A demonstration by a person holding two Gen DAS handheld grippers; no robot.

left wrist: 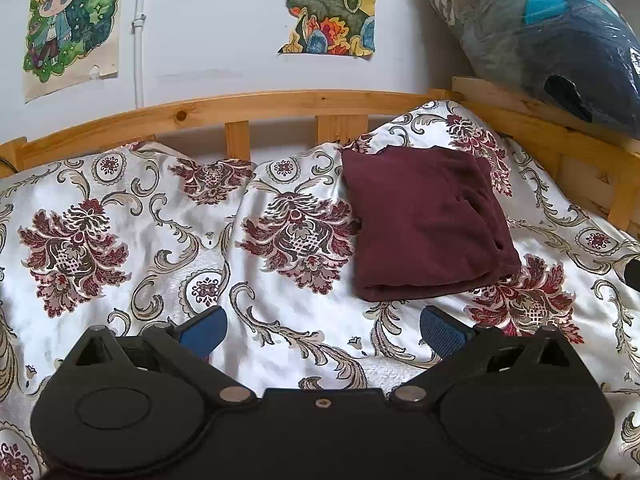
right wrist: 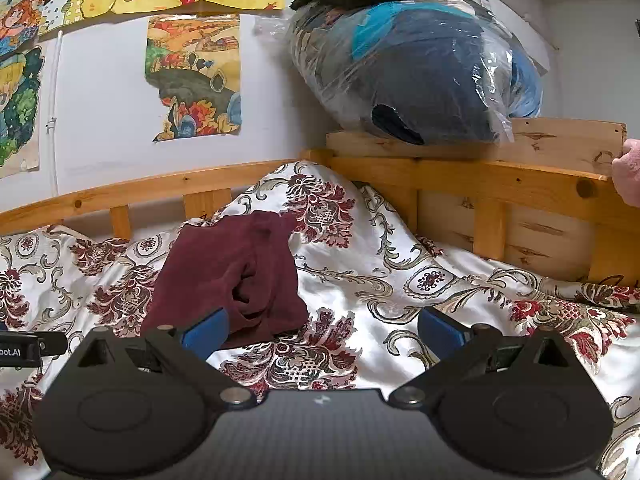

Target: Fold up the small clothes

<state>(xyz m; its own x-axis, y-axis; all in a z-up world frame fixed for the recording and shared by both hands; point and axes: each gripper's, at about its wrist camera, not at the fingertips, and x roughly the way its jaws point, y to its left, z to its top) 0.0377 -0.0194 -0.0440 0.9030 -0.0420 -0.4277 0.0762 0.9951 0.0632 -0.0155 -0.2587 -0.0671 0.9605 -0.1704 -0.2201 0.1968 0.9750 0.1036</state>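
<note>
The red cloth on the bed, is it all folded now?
It looks done: the red cloth lies in a neat folded packet on the bedspread. Nothing is in hand; the left gripper and the right gripper are both open and empty. No other unfolded clothes show on the bed.

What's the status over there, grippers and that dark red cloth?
Left gripper open, empty. Right gripper open, empty. Maroon garment folded, lying on the floral bedspread. Nothing in the way.

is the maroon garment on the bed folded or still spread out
Folded. The maroon garment lies as a compact rectangle with stacked layers along its near edge on the bedspread; neither gripper touches it.
</note>
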